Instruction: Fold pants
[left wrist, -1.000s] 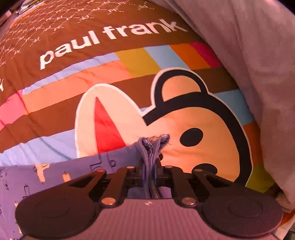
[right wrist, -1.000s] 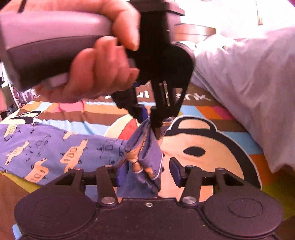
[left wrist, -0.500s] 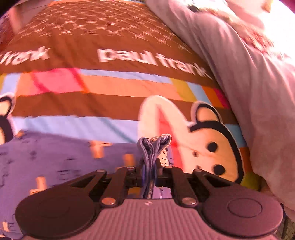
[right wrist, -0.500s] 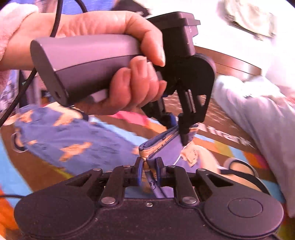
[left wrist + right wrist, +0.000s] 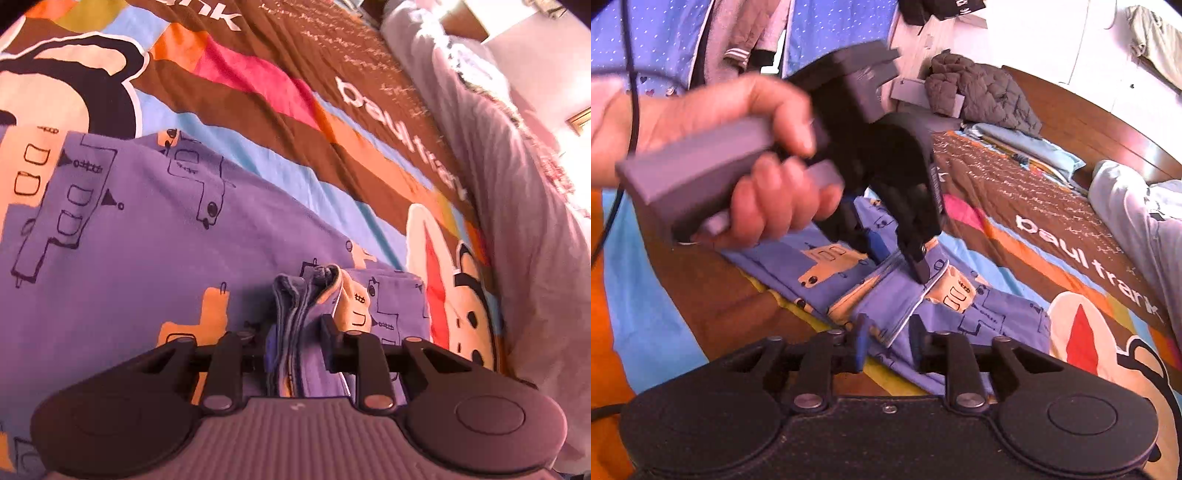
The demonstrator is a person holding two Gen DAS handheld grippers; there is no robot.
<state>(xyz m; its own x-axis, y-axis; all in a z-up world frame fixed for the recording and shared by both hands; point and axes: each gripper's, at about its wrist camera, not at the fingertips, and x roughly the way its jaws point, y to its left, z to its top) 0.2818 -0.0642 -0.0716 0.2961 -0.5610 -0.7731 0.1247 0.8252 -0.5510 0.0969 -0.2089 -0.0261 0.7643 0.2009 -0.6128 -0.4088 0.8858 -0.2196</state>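
Blue pants printed with orange trucks lie on the striped cartoon bedspread. My left gripper has its jaws apart, and a bunched hem edge stands loosely between them. In the right wrist view the pants lie folded over themselves. My right gripper is open with the folded edge lying between its fingers. The left gripper, held by a hand, sits just beyond it over the same edge.
A pale grey duvet is heaped along the right side of the bed. A dark quilted jacket and folded light blue cloth lie by the wooden headboard. Clothes hang at the back left.
Both grippers carried the hem over the rest of the pants and lowered it. Both sets of jaws, shut on the cloth before, have opened.
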